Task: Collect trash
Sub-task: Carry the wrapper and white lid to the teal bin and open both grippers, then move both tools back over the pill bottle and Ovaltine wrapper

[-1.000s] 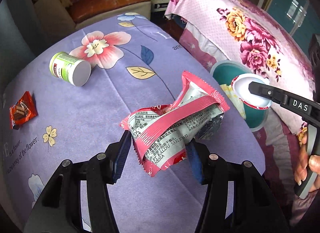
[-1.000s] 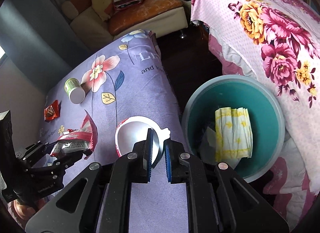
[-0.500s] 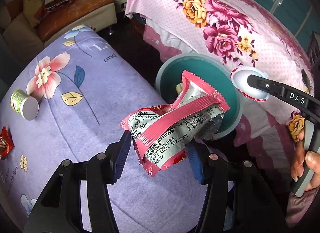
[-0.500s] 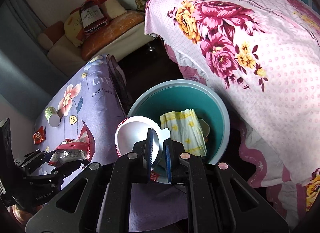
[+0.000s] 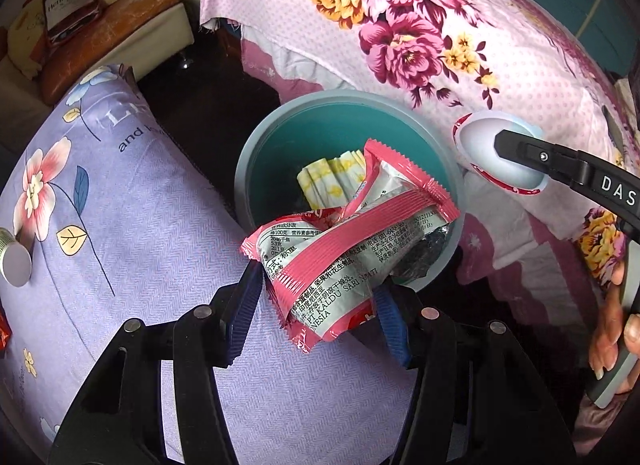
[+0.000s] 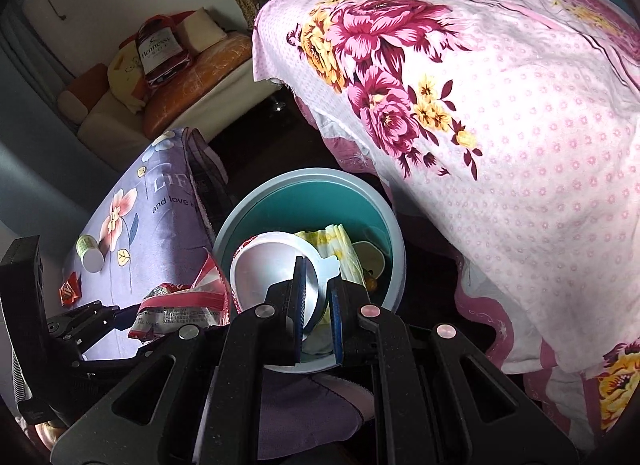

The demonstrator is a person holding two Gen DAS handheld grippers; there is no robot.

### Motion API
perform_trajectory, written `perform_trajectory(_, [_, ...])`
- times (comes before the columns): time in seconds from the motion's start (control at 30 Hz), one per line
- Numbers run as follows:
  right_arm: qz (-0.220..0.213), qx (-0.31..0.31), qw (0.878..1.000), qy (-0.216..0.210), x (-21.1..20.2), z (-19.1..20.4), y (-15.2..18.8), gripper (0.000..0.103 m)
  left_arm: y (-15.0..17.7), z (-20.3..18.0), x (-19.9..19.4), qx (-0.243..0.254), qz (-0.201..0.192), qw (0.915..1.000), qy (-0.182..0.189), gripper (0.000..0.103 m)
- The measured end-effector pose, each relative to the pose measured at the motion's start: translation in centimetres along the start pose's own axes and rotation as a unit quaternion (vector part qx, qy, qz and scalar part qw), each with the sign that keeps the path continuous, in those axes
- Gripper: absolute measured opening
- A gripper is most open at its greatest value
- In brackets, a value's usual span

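Observation:
My left gripper (image 5: 316, 301) is shut on a crumpled pink and silver snack wrapper (image 5: 344, 249) and holds it at the near rim of a teal trash bin (image 5: 276, 153). My right gripper (image 6: 318, 297) is shut on the rim of a white plastic cup (image 6: 268, 265) and holds it over the same bin (image 6: 384, 225). The cup also shows in the left wrist view (image 5: 496, 157), to the right of the bin. A folded yellow and white paper (image 5: 324, 181) lies inside the bin.
A purple flowered cloth (image 5: 132, 225) covers the surface at left, with a small green and white jar (image 6: 90, 253) and a red wrapper (image 6: 70, 291) on it. A pink flowered blanket (image 6: 500, 125) hangs close behind the bin. A sofa (image 6: 180, 81) stands far back.
Both grippers have moved from over the purple cloth toward the bin with their loads. The wrapper now overlaps the bin's rim and the cup is over the bin's opening.

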State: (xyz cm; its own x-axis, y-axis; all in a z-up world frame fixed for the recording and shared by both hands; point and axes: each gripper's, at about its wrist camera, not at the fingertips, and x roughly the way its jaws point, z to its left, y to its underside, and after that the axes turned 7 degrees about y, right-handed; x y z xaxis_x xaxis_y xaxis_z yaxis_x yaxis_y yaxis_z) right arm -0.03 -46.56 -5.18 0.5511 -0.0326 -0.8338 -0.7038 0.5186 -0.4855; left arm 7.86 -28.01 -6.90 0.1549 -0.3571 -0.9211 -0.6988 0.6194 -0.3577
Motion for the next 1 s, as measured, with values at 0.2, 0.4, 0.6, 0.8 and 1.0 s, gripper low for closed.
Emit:
perform_trajectory(0.2, [0.005, 0.003, 1.000, 0.005, 0.6, -0.5, -0.3, 0.011, -0.8, -0.2, 1.1, 0.003, 0.004, 1.0000, 0.004, 0.061])
perform_trajectory(0.4, [0.011, 0.003, 1.000, 0.009, 1.1, -0.5, -0.4, 0.011, -1.0, -0.3, 1.3, 0.002, -0.001, 1.0000, 0.010, 0.074])
perform_trajectory(0.6, [0.017, -0.003, 1.000, 0.012, 1.6, 0.1, -0.5, 0.011, -0.7, 0.7, 1.4, -0.013, -0.002, 0.9999, 0.004, 0.092])
perform_trajectory(0.8, [0.028, -0.012, 0.999, 0.015, 2.4, 1.0, -0.3, 0.011, 0.0, 1.7, 1.1, -0.024, -0.006, 0.9995, 0.018, 0.095])
perform_trajectory(1.0, [0.032, -0.017, 0.999, 0.017, 2.8, 1.9, -0.4, 0.011, 0.1, 2.4, 0.5, -0.029, -0.016, 0.9992, 0.023, 0.095])
